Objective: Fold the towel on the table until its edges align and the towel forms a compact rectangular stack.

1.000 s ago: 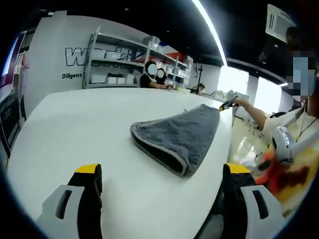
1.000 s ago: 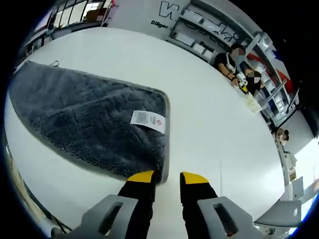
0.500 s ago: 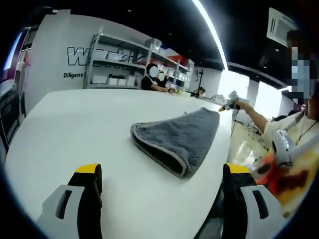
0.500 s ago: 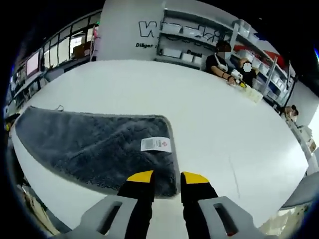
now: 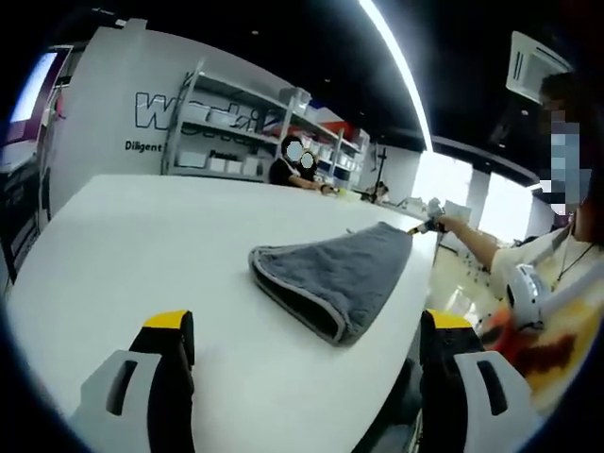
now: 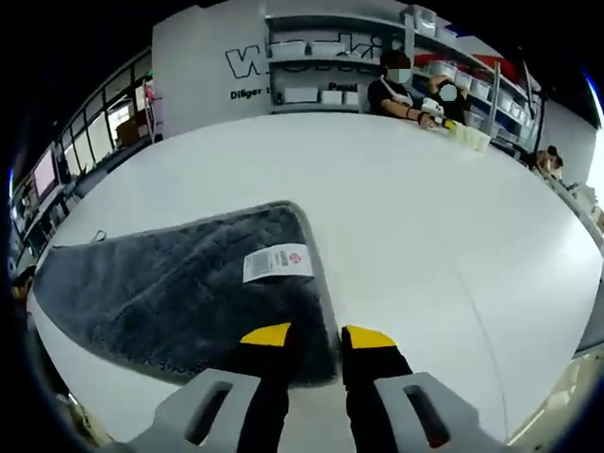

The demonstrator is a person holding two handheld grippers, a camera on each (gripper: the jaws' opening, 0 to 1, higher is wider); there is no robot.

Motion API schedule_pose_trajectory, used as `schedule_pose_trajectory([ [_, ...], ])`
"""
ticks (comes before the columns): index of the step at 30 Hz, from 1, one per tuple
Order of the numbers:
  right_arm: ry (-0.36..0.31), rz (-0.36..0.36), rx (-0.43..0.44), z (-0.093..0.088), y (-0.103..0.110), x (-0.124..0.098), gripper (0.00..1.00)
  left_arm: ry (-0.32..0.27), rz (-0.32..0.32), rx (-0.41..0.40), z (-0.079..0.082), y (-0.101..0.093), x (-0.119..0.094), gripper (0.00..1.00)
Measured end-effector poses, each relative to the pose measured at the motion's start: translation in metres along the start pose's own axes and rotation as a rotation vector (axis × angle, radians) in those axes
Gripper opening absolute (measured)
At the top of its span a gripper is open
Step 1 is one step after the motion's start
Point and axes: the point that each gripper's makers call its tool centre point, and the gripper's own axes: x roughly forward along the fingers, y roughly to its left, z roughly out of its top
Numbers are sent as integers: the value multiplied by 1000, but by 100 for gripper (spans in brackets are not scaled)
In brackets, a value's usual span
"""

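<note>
- A folded grey plush towel (image 5: 335,278) lies flat on the broad white table (image 5: 142,245), near the table's edge on the person's side.
- In the right gripper view the towel (image 6: 179,283) shows a white sewn-in label (image 6: 276,262) on its upper face, close to one corner.
- The left gripper (image 5: 307,363) hovers over bare table short of the towel, its yellow-tipped black jaws spread wide with nothing between them.
- The right gripper (image 6: 316,342) sits at the towel's near corner, its jaws drawn close with a narrow gap; whether they pinch the fabric edge cannot be told.
- Grey metal shelving (image 6: 330,57) stands behind the table, with seated people (image 6: 401,90) beside it.
</note>
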Motion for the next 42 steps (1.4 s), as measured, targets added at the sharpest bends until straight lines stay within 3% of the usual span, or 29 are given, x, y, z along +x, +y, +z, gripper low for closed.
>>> schedule_pose_trajectory([
  [9,-16,51,35,-3,13,-1,5,1,-33,-2,-2,-12,6,98],
  [14,-25,-2,-92,3,16,-4,3,-4,-41,-5,0,-17,6,98],
  [19,-87,-37,-184,26,26,-18,2,-11,-41,-5,3,-21,5,98],
  [22,-150,-58,-319,49,45,-35,2,-11,-41,-3,5,-23,6,98],
  [25,-168,-85,-434,61,66,-47,2,-13,-44,-3,7,-24,7,98],
  [30,-205,-43,-577,75,114,-62,2,-5,-58,6,8,-30,11,98],
  [37,-185,28,-700,65,168,-68,2,-1,-69,21,9,-36,10,98],
  [42,-162,59,-739,54,185,-60,3,1,-71,28,10,-40,9,97],
])
